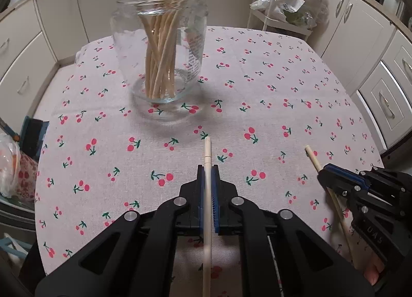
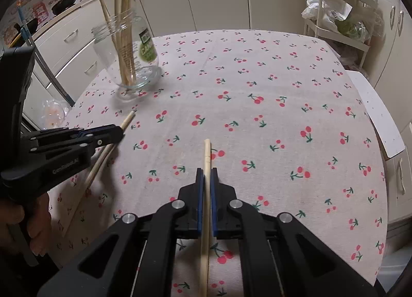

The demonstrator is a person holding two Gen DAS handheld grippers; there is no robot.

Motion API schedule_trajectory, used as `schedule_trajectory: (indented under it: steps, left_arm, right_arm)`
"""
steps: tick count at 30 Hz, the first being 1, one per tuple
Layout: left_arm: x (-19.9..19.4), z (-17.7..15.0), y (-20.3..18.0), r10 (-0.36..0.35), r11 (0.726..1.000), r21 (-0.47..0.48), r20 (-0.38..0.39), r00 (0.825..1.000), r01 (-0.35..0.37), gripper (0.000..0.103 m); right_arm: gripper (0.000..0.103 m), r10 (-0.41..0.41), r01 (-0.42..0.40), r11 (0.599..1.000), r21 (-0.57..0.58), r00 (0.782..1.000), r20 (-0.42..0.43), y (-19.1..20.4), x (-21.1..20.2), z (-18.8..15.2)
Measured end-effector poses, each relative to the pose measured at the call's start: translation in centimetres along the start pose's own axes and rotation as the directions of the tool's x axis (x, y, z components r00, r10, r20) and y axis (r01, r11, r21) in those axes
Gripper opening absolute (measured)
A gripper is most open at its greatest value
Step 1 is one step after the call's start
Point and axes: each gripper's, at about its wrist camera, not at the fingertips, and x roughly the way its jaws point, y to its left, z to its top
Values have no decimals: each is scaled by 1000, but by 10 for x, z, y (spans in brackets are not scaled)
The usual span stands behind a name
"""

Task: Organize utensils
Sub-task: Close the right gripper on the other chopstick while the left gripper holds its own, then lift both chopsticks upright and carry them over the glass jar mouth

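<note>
left gripper (image 1: 208, 168) clamped on a stick (image 1: 207, 150) | right gripper (image 2: 206, 171) clamped on another stick (image 2: 206, 153) | jar (image 1: 159, 39) ahead, sticks inside | advice: lift one stick upright, drop tip-first through the jar mouth

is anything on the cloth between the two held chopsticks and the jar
Nothing visible: only bare cherry-print tablecloth lies between the pale wooden chopstick in the left hand-held gripper, the one in the right, and the clear glass jar.

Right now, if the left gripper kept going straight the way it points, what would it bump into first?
Probably the cherry tablecloth: the left gripper, shut on a chopstick, tilts down towards bare cloth just short of the glass jar. Depth is uncertain.
</note>
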Motion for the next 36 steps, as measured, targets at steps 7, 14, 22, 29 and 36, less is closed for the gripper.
schedule_trajectory:
  steps: [7,14,22,29,36]
  left_arm:
    - [-3,-2,7,-18,1000,-18,19,1000,18,5]
    - [-32,2,21,-59,996,-56,113,992,66,5]
    - [-99,19,39,-89,988,-87,375,923,131,5]
    - [-150,50,45,-34,989,-100,568,823,110,5]
    - [-170,93,54,2,984,-134,657,754,115,5]
  right_arm:
    - [6,-38,39,997,-68,999,14,11,1,-2]
    - [6,102,-107,989,100,993,54,-15,0,0]
    - [6,181,-199,962,185,978,108,-26,-3,1]
    - [6,218,-260,944,204,953,208,-25,-12,-2]
    - [6,234,-294,931,216,936,264,-28,-16,-1]
